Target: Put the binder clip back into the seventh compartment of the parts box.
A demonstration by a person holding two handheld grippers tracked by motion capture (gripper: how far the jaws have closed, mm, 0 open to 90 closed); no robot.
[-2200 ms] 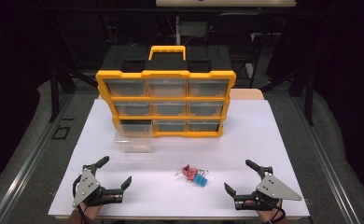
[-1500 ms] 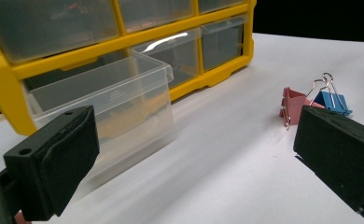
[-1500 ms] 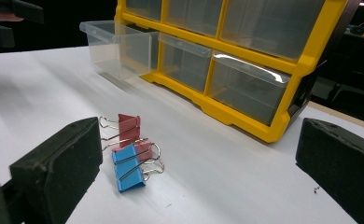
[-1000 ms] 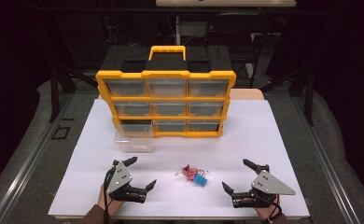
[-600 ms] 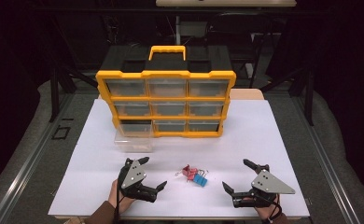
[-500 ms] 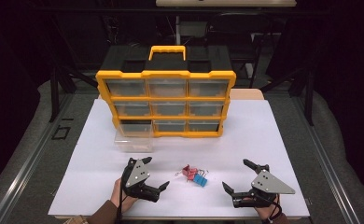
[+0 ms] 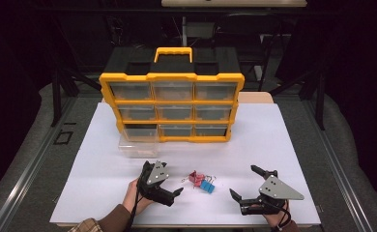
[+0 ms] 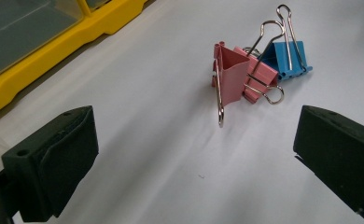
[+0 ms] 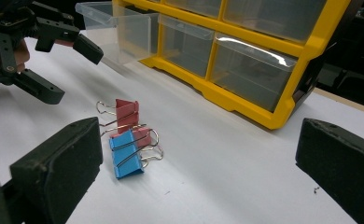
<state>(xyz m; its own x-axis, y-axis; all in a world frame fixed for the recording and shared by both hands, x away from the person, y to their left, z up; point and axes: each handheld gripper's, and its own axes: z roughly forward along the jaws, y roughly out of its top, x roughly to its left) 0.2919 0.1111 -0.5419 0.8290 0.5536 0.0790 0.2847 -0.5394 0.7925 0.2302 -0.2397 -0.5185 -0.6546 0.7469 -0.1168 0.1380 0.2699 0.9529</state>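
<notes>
Lying together on the white table (image 7: 254,140), 2 pink binder clips (image 7: 195,178) and 1 blue binder clip (image 7: 207,186) sit in front of the yellow drawer organizer (image 7: 172,107), whose clear bottom-left drawer (image 7: 137,143) is pulled out. Left gripper (image 7: 169,185), jaws spread and empty, has advanced rightward from the table's left front corner to just beside the clips. Right gripper (image 7: 248,184), jaws likewise spread and empty, remains at the right front.

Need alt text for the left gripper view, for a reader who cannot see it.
Open left tongs point at a small cluster of binder clips on a white table: two pink binder clips in front, a blue binder clip behind them, all touching. The yellow base of a drawer organizer crosses the upper left corner.
</notes>
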